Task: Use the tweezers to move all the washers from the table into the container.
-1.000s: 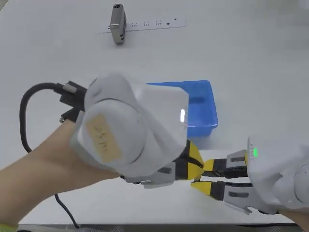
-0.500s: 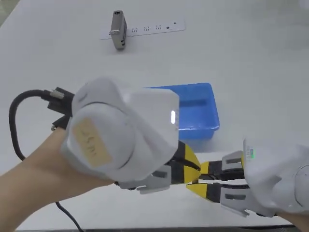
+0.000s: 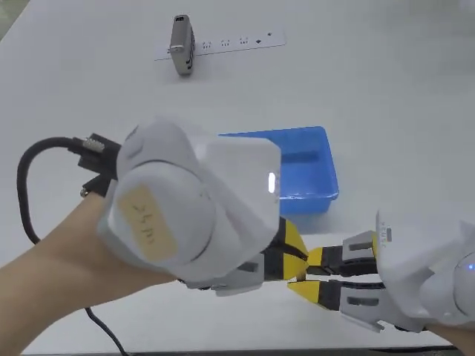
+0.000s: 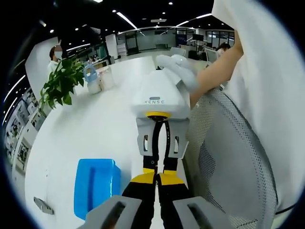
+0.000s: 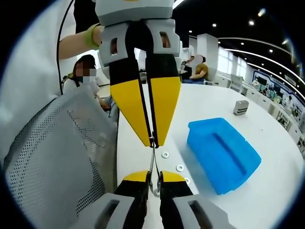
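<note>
So here's where we're at: we've got the two grippers nose to nose over the near edge of the white table (image 3: 371,96). The right gripper (image 5: 153,180) has its yellow jaws squeezed down to a thin slit. The tweezers (image 5: 153,162) sit in that slit, a skinny metal strip poking straight out ahead. The left gripper (image 4: 156,175) comes at it from the opposite side with its jaws pinched nearly together too. In the right gripper view their tips meet right on the far end of the tweezers, so both our grippers have hold of the same tool, one at each end. We can't tell if the tweezers' own tips are open or closed, they're just too thin to make out.

The washers (image 5: 165,154) lie flat on the table just beside the tweezers, on the side toward the container. We count two small silver rings for sure, maybe a third half tucked by our right jaw. The blue container (image 3: 312,202) sits a bit further back on the table, apart from the washers, open side up. What's inside it we can't make out.

Way at the back there's a white power strip (image 3: 230,38) with a grey adapter (image 3: 180,37) at its left end, and a black cable (image 3: 52,143) loops off behind the left gripper.
</note>
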`<move>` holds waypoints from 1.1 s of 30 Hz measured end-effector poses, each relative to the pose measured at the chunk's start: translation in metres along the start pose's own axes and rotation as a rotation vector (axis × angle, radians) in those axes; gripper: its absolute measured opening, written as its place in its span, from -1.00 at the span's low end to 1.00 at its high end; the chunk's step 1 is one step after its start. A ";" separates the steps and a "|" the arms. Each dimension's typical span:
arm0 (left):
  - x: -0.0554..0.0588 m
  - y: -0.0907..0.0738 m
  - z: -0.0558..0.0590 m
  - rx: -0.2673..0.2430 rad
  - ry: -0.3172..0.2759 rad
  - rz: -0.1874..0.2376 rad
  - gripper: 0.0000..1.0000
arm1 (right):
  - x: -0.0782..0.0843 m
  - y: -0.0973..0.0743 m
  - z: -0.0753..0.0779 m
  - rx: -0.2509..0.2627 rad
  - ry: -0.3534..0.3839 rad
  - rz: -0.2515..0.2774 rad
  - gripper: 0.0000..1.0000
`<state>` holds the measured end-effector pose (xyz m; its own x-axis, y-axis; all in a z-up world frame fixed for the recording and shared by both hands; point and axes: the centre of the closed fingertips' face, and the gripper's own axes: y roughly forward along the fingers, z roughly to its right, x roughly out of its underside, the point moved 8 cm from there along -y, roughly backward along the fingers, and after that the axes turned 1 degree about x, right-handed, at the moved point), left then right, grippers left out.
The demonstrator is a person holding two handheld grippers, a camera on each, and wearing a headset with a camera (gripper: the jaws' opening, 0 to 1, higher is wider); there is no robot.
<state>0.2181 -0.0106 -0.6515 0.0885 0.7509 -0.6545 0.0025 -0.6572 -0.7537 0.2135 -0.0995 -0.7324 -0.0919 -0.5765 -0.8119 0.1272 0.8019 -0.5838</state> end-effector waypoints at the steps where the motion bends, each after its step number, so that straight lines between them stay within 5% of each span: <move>1: 0.002 0.002 0.000 0.003 -0.002 -0.006 -1.00 | 0.002 0.002 0.001 -0.005 0.008 -0.003 -0.91; 12: 0.002 0.006 -0.002 0.019 -0.025 -0.001 -1.00 | -0.003 -0.001 -0.003 -0.012 0.017 -0.011 -0.80; 18: 0.001 0.008 -0.003 0.024 -0.050 0.018 -1.00 | -0.003 -0.001 0.000 -0.004 0.017 -0.015 -0.94; 19: 0.001 0.007 -0.003 0.016 -0.054 0.032 -1.00 | -0.003 -0.002 0.001 -0.008 0.050 -0.015 -0.95; 20: -0.002 0.007 -0.002 0.005 -0.093 0.113 -0.93 | -0.003 -0.003 0.001 -0.016 0.047 -0.014 -0.95; 22: 0.001 0.002 -0.003 -0.051 -0.193 0.171 -0.51 | -0.002 -0.004 0.001 -0.005 0.042 -0.016 -0.96; 24: 0.010 -0.002 -0.001 -0.105 -0.220 0.172 -0.24 | -0.001 -0.006 0.001 0.007 0.061 -0.013 -0.96; 33: 0.042 -0.019 0.024 -0.357 -0.421 0.308 0.20 | -0.001 -0.006 0.001 0.028 0.077 0.004 -0.96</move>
<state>0.1982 0.0345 -0.6661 -0.2611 0.4377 -0.8604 0.3781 -0.7737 -0.5083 0.2137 -0.1042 -0.7282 -0.1670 -0.5588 -0.8123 0.1551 0.7987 -0.5814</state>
